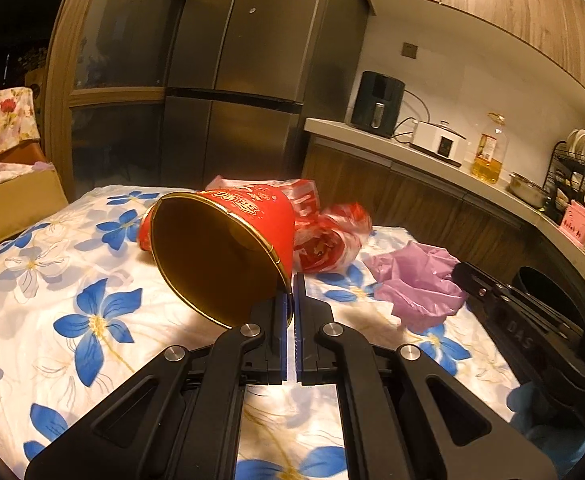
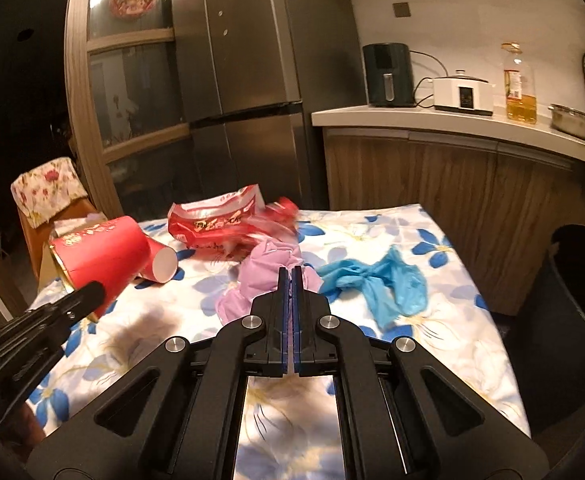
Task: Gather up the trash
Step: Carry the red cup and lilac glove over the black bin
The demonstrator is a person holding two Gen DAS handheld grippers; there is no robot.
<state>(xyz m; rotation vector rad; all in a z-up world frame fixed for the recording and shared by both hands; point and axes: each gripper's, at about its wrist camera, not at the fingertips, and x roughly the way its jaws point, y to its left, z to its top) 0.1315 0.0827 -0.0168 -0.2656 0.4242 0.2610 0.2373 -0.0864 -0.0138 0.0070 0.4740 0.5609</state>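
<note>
Held: my left fingers (image 1: 292, 292) pinched the red cup (image 1: 228, 240) rim, gold lettering unreadable; my right fingers (image 2: 291, 280) pinched a purple bag (image 2: 260, 280). Right: blue bag (image 2: 376, 284).

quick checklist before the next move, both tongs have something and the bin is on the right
1. Left tongs shut on the rim of the red cup: ok.
2. Right tongs shut on the purple bag: ok.
3. Purple bag free of the red wrapper behind it: cannot tell, they overlap in the right wrist view.
4. Black bin open beside the table's right edge: ok.
5. Path from the tongs to the bin: ok, only the blue bag lies low on the cloth between.
6. Table cleared: not ok, blue bag and red wrapper are still there.
</note>
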